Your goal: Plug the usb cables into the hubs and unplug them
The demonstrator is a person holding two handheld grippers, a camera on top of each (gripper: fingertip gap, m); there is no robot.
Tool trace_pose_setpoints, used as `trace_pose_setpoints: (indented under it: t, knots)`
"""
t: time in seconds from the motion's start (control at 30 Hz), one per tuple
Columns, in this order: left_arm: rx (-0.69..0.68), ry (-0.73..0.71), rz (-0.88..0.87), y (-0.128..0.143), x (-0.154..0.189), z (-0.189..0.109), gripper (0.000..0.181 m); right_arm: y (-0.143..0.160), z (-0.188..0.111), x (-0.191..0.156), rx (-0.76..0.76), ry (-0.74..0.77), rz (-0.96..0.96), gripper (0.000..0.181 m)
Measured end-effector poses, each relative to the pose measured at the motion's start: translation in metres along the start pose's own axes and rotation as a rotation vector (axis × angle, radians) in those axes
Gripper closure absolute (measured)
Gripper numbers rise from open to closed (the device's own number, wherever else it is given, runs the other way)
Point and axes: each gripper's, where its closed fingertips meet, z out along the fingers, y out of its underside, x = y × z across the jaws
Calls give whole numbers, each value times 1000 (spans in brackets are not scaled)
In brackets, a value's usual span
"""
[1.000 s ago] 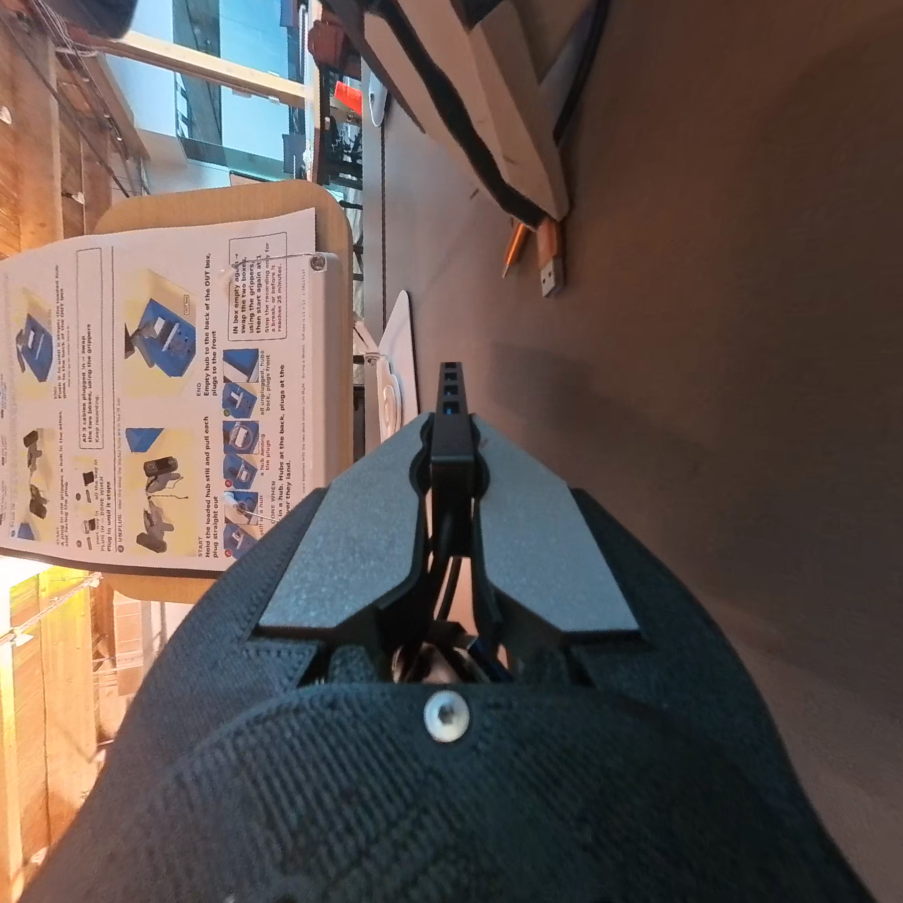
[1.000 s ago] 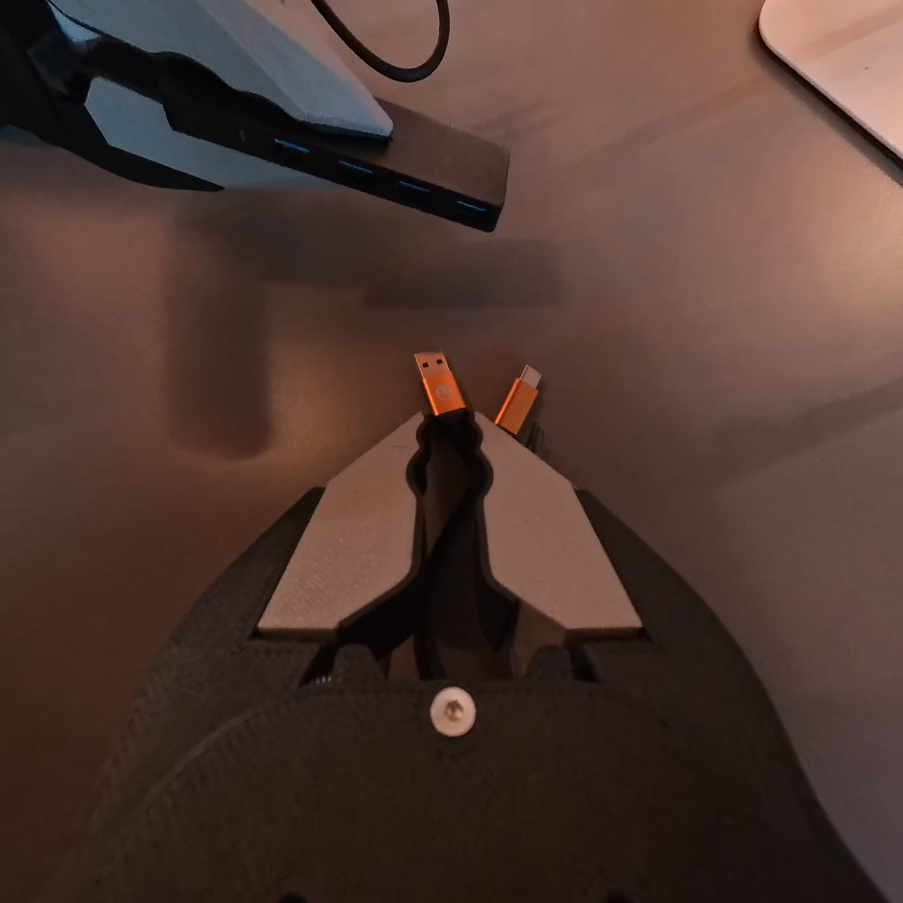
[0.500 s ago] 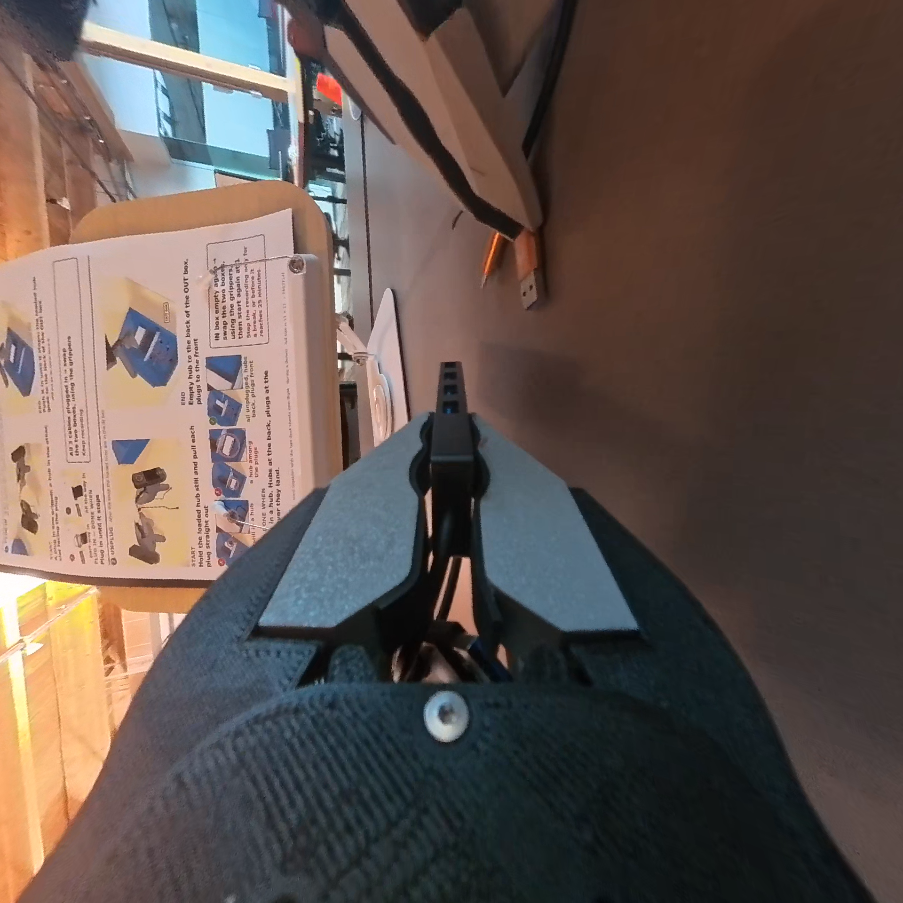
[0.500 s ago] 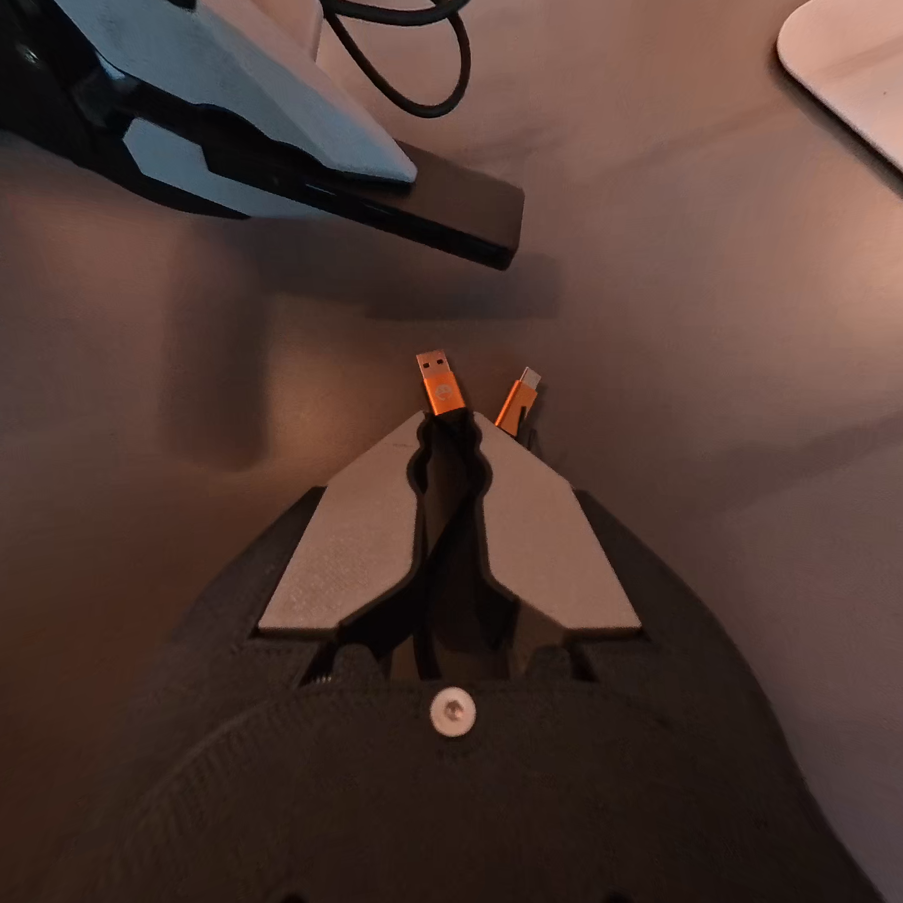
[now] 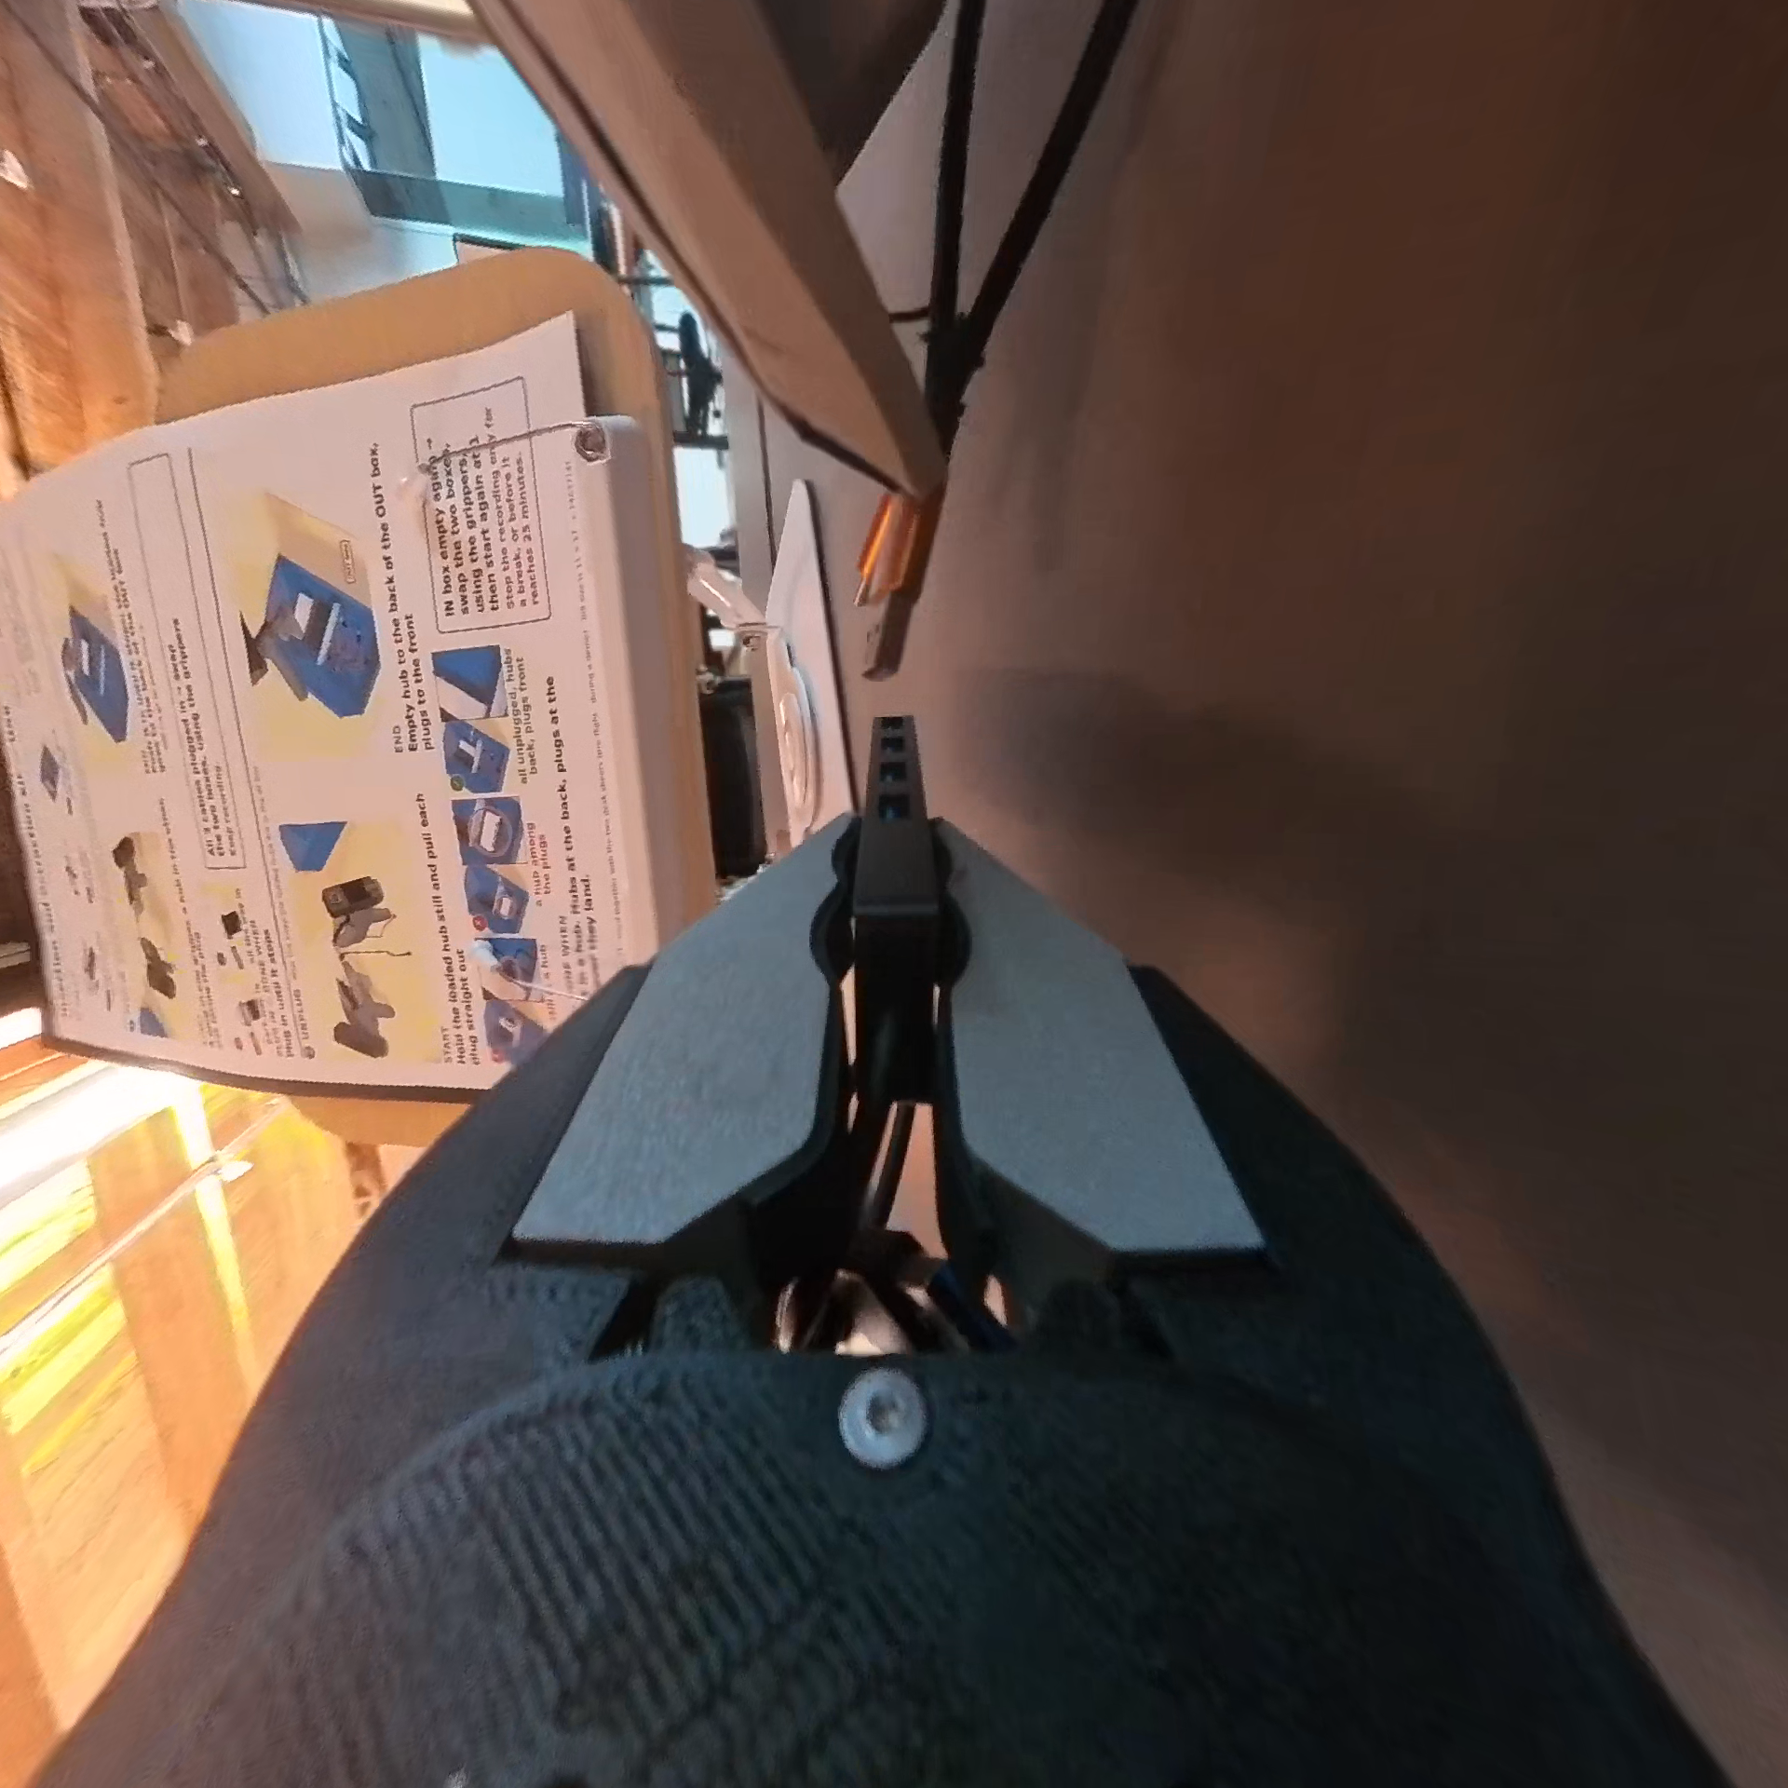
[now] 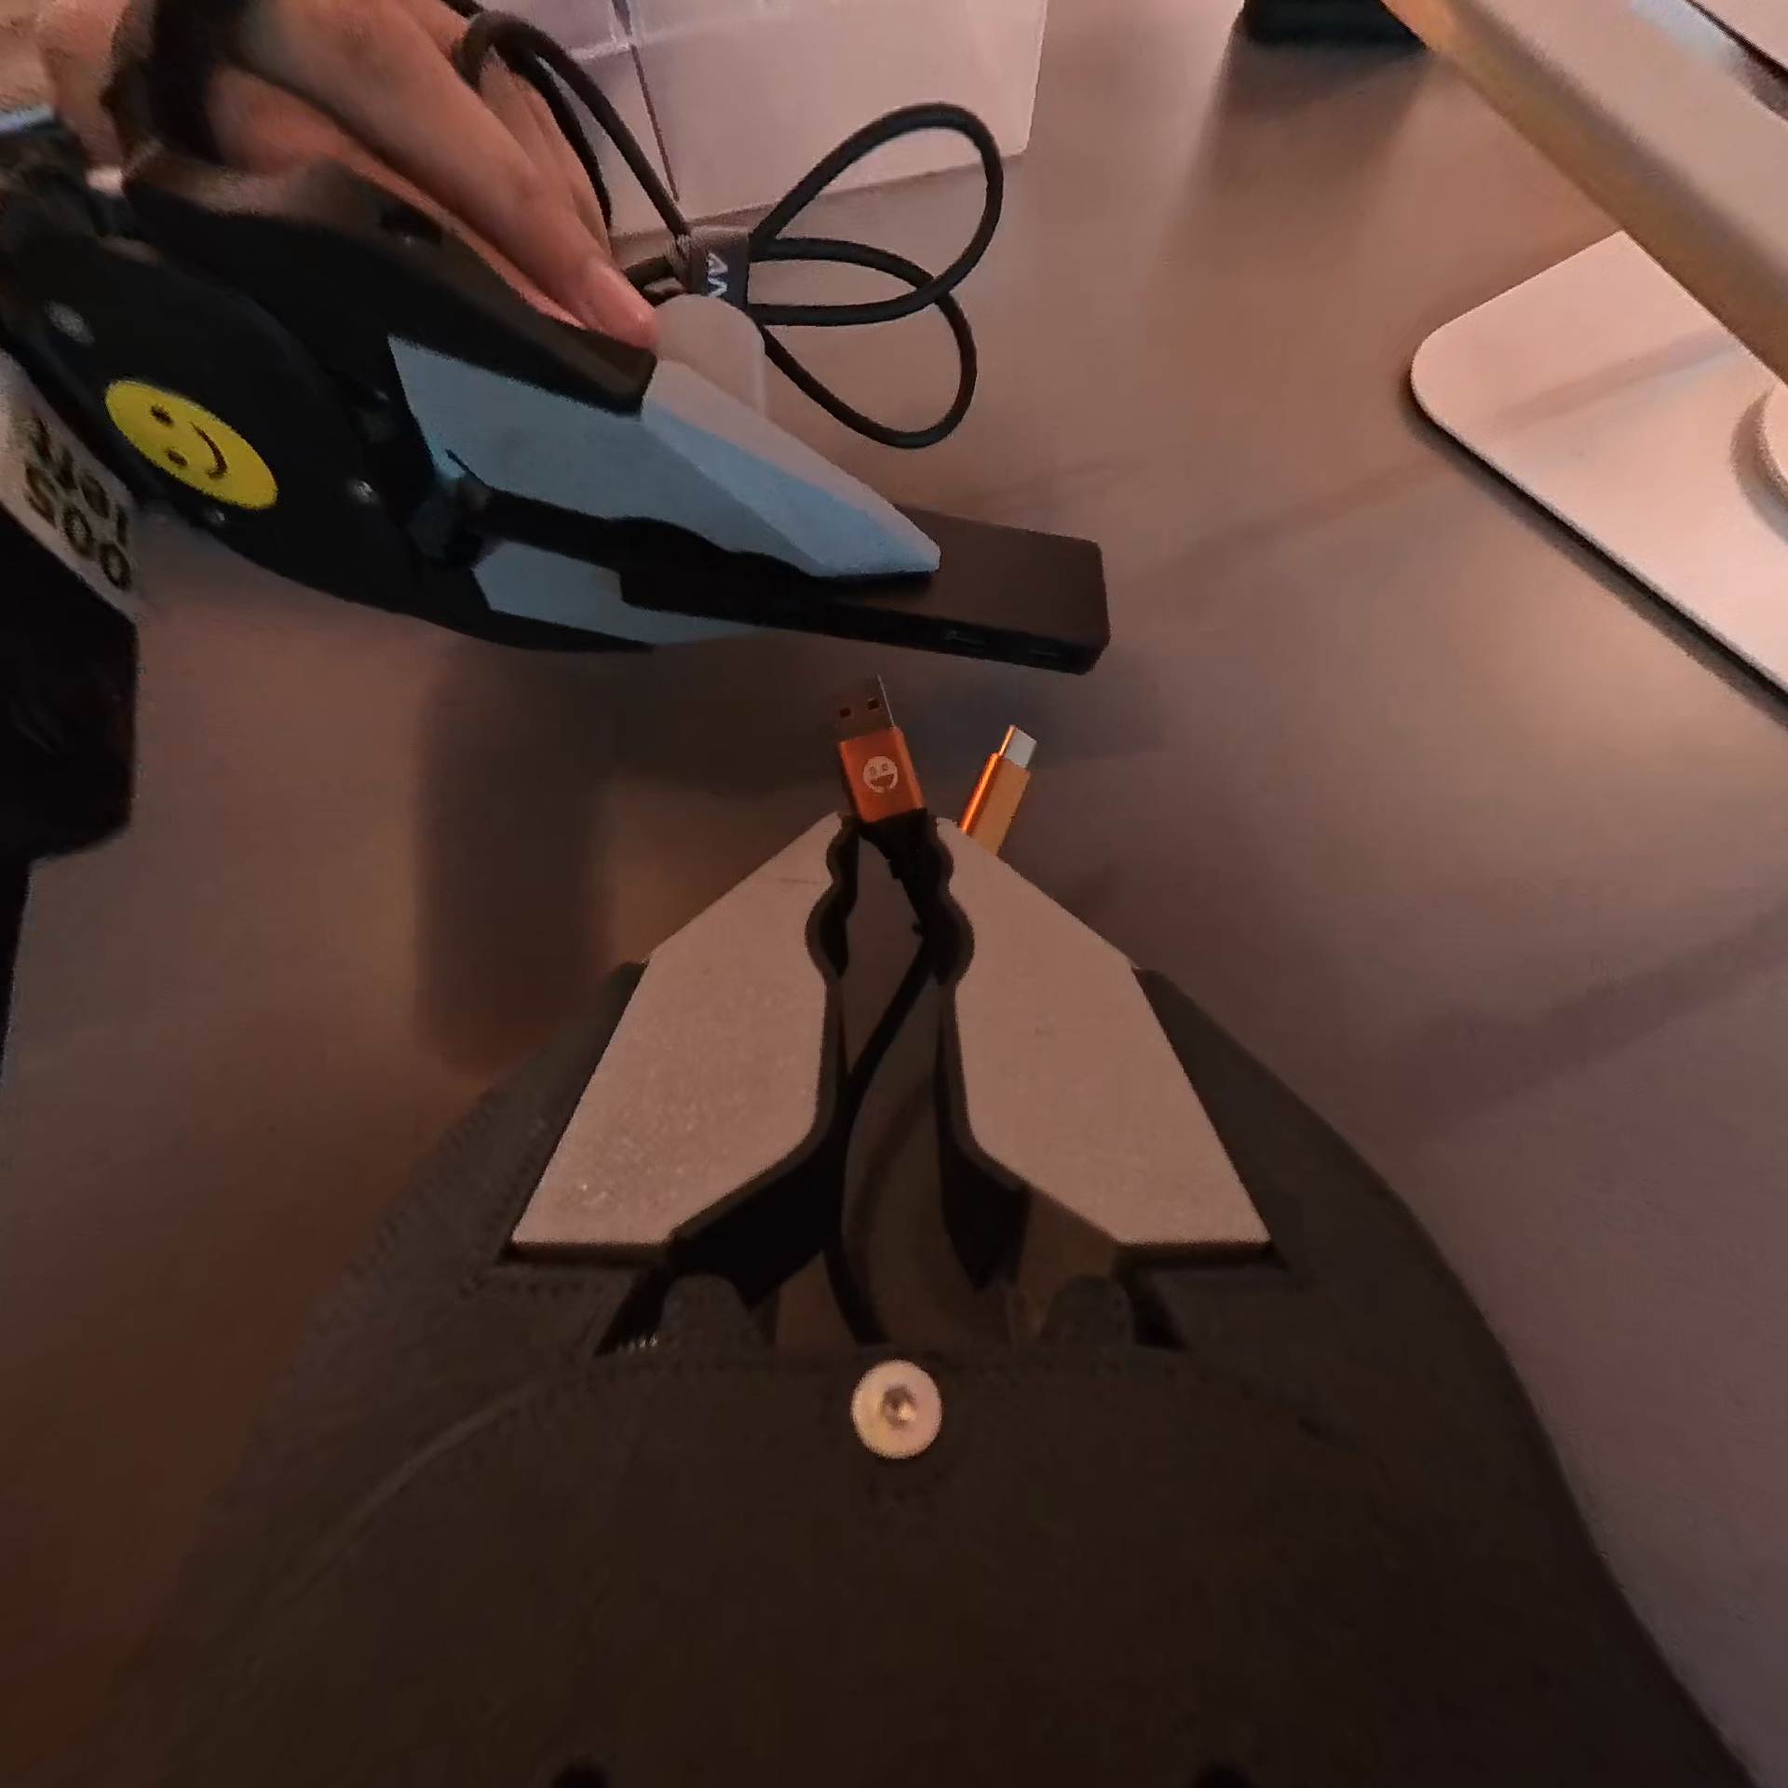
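Hovering just short of the hub (image 6: 1016, 600), the orange USB-A plug (image 6: 874, 764) sits pinched in the right gripper (image 6: 895, 832), nose pointing up-frame at the port edge, hub's long axis running crosswise. Left gripper (image 5: 895, 851) is clamped on the hub's rear w/ ports facing right. Open desk (image 6: 1355, 871) below; monitor base (image 6: 1596, 484) well off right, the cable's 2nd orange plug (image 6: 1001, 789) dangling beside.

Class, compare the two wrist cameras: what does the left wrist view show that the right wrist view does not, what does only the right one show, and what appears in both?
Only the left wrist view shows the illustrated instruction sheet on its board.

Only the right wrist view shows the person's hand on the left gripper, the black coiled cable, and the orange USB-C plug.

Both show the black hub clamped in the left gripper, the orange USB-A plug held by the right gripper, still unplugged, and the grey tabletop.
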Motion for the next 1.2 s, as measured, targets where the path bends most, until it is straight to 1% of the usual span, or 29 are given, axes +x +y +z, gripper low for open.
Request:
trace_pose_setpoints:
  t: [0.23,0.53,0.7,0.9,1.0,1.2]
  knots:
    - [-41,-66,131,-2,0,4,172,4,15,4,-45,63,46,172]
    - [-56,-66,157,-4,2,4,172,-4,11,7,-8,101,103,172]
    - [-53,-59,153,-7,3,4,172,-2,14,3,-18,64,147,171]
    - [-68,-76,142,-3,-1,5,172,6,14,9,-51,89,170,171]
    - [-58,-85,177,-6,0,4,172,7,16,9,-61,97,170,171]
    - [-92,-123,273,-7,0,4,172,7,17,8,-59,84,199,171]
